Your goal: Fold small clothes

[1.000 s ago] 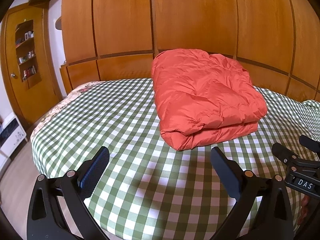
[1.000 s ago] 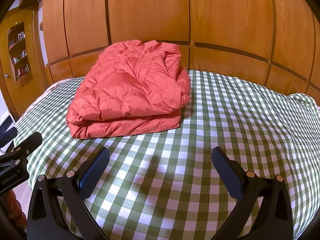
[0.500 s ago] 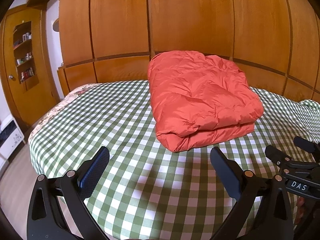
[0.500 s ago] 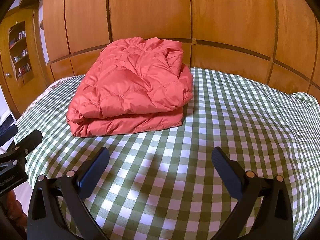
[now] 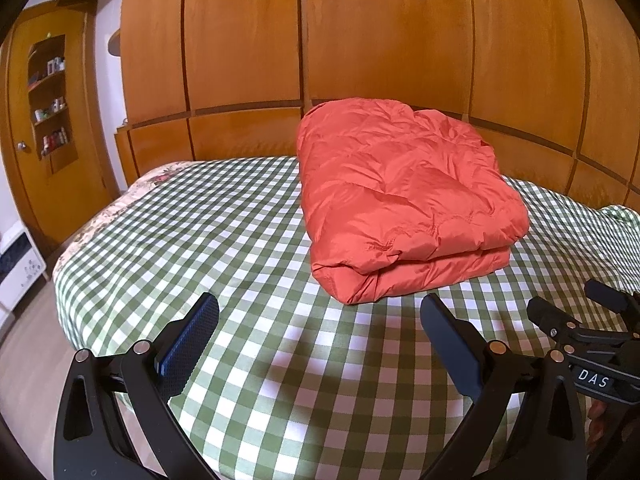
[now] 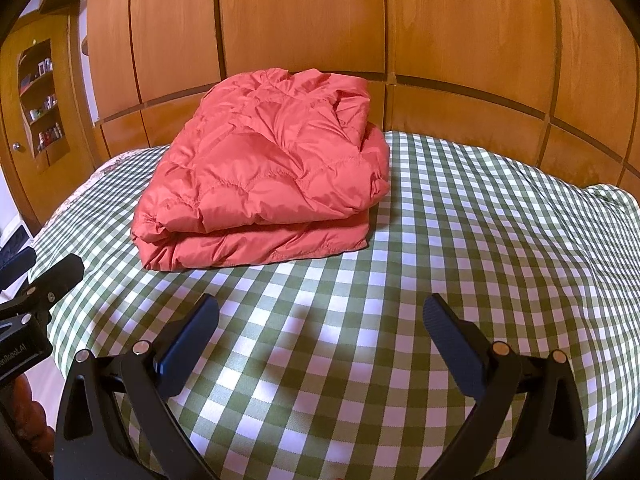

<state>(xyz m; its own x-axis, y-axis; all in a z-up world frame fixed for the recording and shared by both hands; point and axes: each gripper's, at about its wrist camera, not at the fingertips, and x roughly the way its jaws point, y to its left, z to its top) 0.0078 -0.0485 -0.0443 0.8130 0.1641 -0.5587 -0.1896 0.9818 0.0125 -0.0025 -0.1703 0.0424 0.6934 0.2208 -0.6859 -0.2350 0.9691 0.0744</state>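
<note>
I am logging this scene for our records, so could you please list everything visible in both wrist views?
puffer jacket: one, orange-red, folded in layers, lying on the bed toward the headboard.
bed cover: one, green and white check, spread over the bed.
floral fabric: one strip, pale with flowers, showing at the far left edge of the bed.
wooden panelling: orange-brown, across the wall behind the bed.
wooden door: one, orange-brown, far left, with a shelf niche holding small items.
white unit: one, on the floor at far left.
left gripper: one, black, fingers apart, empty, above the bed cover.
right gripper: one, black, fingers apart, empty, above the bed cover.
</note>
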